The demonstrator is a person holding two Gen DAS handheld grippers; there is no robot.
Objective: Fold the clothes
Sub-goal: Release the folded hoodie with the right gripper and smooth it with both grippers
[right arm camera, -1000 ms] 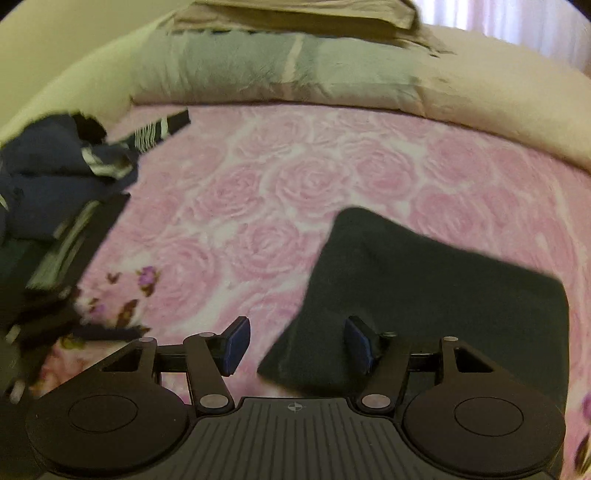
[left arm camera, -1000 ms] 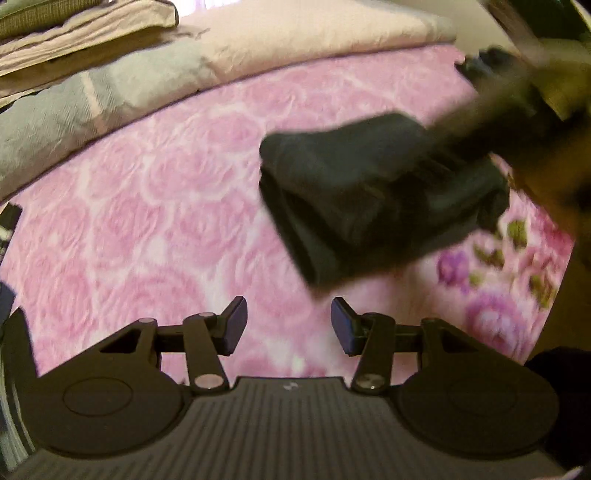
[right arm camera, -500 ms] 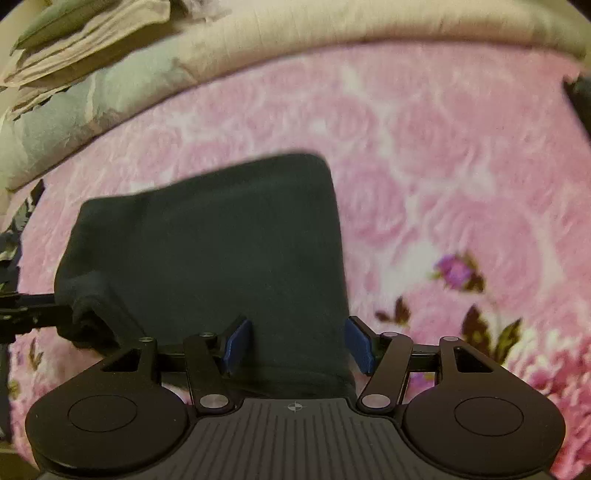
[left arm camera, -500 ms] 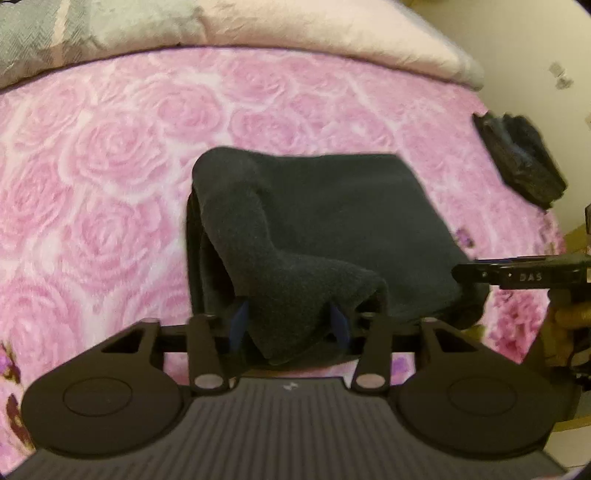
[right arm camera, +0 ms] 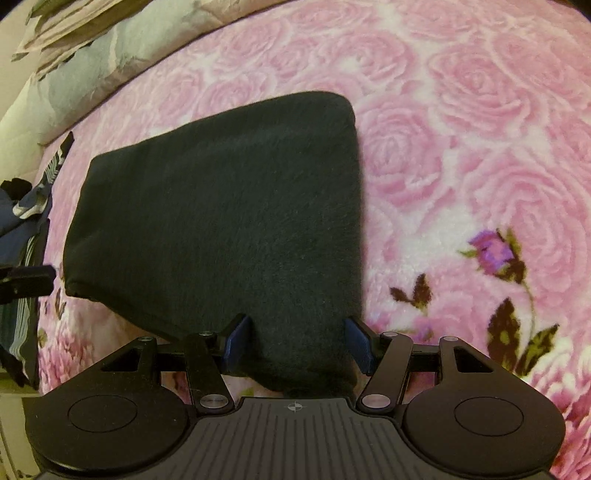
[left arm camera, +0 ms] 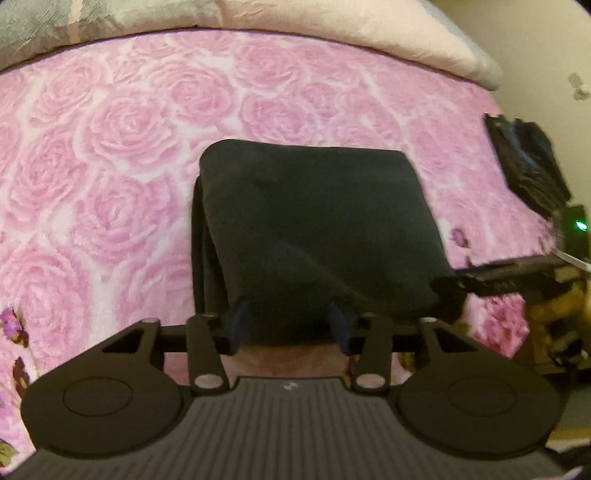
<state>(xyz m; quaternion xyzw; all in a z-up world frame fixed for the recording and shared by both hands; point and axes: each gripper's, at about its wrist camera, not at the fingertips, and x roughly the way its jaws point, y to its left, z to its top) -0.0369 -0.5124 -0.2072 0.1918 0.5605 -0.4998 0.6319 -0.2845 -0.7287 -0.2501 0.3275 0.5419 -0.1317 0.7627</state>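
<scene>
Pink rose-patterned bedspread (left arm camera: 122,155) covers the bed, with pale pillows (left arm camera: 369,26) along its far edge and a heap of dark striped clothes (right arm camera: 22,229) at one side. Folded black garment (left arm camera: 314,221) lies flat at centre. Left tongs (left arm camera: 290,325) are opening, the garment's near edge between them; right tongs (right arm camera: 295,343) straddle its near corner, whether gripping cannot be told.

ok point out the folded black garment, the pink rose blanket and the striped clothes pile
folded black garment (right arm camera: 229,206), right wrist view, middle of top layer
pink rose blanket (left arm camera: 122,122), left wrist view, bare patch
striped clothes pile (right arm camera: 22,229), right wrist view, left edge
</scene>
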